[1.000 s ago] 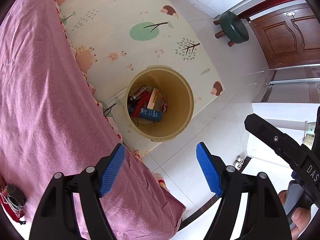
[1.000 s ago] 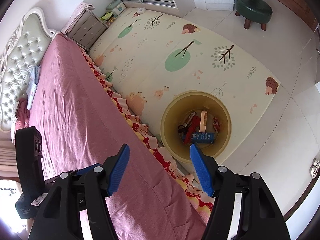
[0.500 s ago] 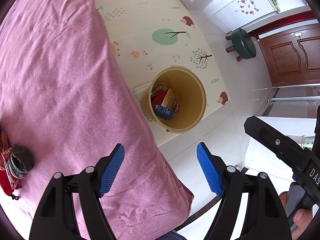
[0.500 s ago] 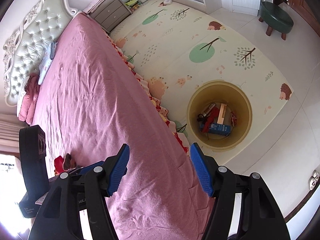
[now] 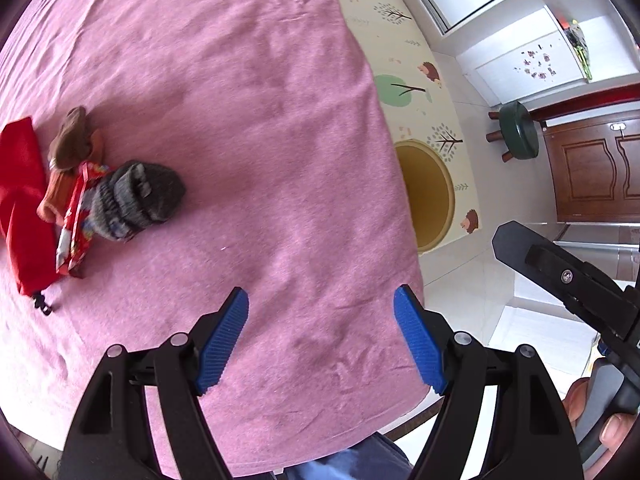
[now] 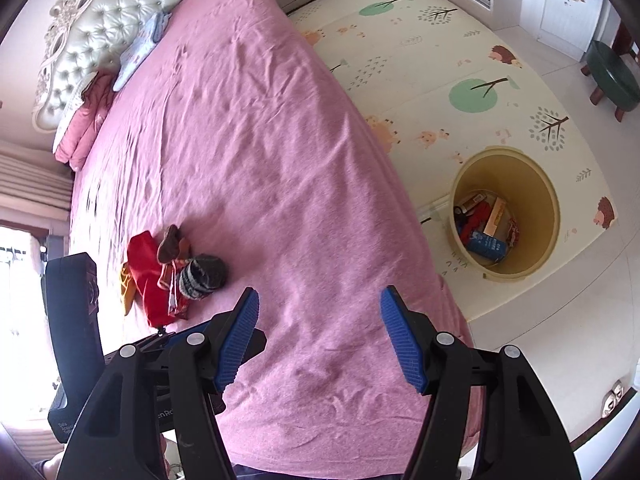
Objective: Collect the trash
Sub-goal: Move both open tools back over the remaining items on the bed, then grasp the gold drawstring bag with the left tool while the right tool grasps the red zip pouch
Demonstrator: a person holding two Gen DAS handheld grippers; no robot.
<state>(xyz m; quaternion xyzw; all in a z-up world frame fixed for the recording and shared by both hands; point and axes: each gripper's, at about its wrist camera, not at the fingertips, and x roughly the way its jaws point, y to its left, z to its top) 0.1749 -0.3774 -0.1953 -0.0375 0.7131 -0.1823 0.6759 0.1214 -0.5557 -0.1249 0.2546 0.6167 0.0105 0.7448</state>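
Observation:
A small pile lies on the pink bed (image 5: 260, 120): a red snack wrapper (image 5: 74, 216), a grey striped sock (image 5: 136, 196), a brown sock (image 5: 70, 140) and a red cloth (image 5: 20, 192). The pile also shows in the right wrist view (image 6: 176, 272). A tan trash bin (image 6: 548, 216) stands on the floor mat beside the bed and holds several pieces of trash (image 6: 484, 224). In the left wrist view the bin (image 5: 436, 192) is half hidden by the bed edge. My left gripper (image 5: 320, 336) and my right gripper (image 6: 318, 336) are both open and empty above the bed's foot end.
A patterned play mat (image 6: 440, 60) covers the floor beside the bed. A green stool (image 6: 614, 76) stands near a wooden door (image 5: 592, 168). A tufted headboard (image 6: 88, 36) and pillows are at the far end. The other gripper shows at the right (image 5: 580, 292).
Both grippers have swung left from the bin toward the bed. The pile of socks and wrapper has come into fuller view. Both stay open.

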